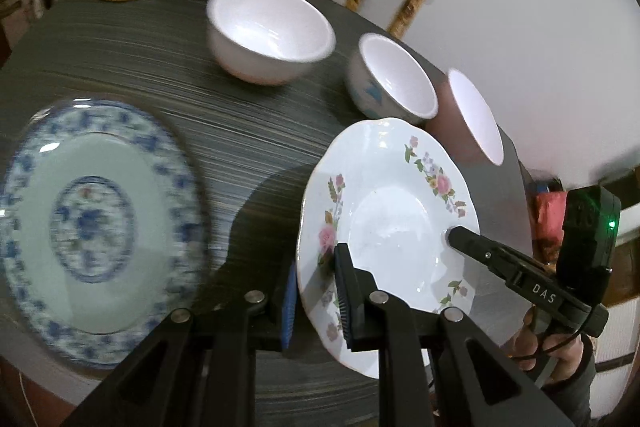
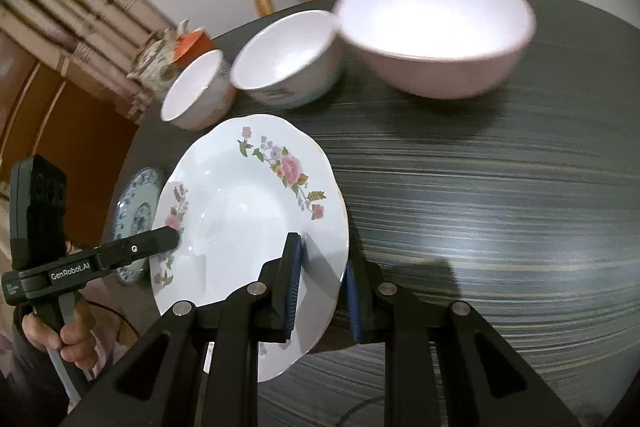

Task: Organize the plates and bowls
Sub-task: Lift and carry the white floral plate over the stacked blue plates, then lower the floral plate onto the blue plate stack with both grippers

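1. Holding the floral plate (image 1: 384, 223) by opposite rim edges, the left gripper (image 1: 316, 291) and right gripper (image 2: 322, 291) each pinch it narrowly, above the table (image 2: 500, 211).
2. Uneven pull between the hands could slip one thin rim grip.
3. The blue plate (image 1: 96, 227) lies left of the floral plate; a hard landing there could chip either.
4. Three bowls (image 2: 436, 27) stand just beyond its far rim; a swing could knock them.

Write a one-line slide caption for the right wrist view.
Both grippers, right and left, clamp opposite rims of a floral plate above the dark table near three white bowls.
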The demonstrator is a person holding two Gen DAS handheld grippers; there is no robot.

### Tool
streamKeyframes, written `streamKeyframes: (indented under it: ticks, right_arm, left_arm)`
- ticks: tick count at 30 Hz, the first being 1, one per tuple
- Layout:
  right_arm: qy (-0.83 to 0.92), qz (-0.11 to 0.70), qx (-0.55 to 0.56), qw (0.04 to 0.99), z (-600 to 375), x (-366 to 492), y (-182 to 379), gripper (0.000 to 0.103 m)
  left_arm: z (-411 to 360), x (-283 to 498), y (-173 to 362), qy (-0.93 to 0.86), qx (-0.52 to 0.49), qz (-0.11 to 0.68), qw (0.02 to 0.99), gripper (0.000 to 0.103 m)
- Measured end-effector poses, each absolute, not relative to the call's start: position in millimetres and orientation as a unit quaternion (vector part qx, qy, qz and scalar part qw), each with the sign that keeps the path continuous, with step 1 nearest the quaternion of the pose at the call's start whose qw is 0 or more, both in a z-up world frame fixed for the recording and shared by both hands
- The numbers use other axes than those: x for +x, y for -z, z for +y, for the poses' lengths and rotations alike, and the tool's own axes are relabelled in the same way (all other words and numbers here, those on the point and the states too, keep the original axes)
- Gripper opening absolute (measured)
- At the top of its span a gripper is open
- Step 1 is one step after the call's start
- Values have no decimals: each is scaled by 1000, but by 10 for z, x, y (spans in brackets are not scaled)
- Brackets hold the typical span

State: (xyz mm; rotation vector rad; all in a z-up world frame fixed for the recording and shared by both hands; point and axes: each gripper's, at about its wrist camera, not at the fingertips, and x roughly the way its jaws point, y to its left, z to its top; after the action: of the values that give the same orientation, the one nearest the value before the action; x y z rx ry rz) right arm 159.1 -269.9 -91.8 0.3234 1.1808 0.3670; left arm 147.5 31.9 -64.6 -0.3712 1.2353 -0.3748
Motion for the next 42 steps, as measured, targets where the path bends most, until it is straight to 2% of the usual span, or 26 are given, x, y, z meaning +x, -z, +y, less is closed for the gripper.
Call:
streamKeyframes:
  ticks: [16, 27, 42]
  right_arm:
    - [-250, 546, 106, 793, -1193, 1782, 656, 20]
    - [-270, 565, 93, 774, -573, 1845, 839, 20]
    - [-270, 588, 85, 757, -292, 1901, 1076, 20]
  left_arm:
    - [1769, 1301, 467, 94, -203, 546, 807, 18]
    - [2118, 1290, 688, 68, -212, 558, 800, 19]
    - [2326, 1386, 938, 49, -227, 569, 789, 20]
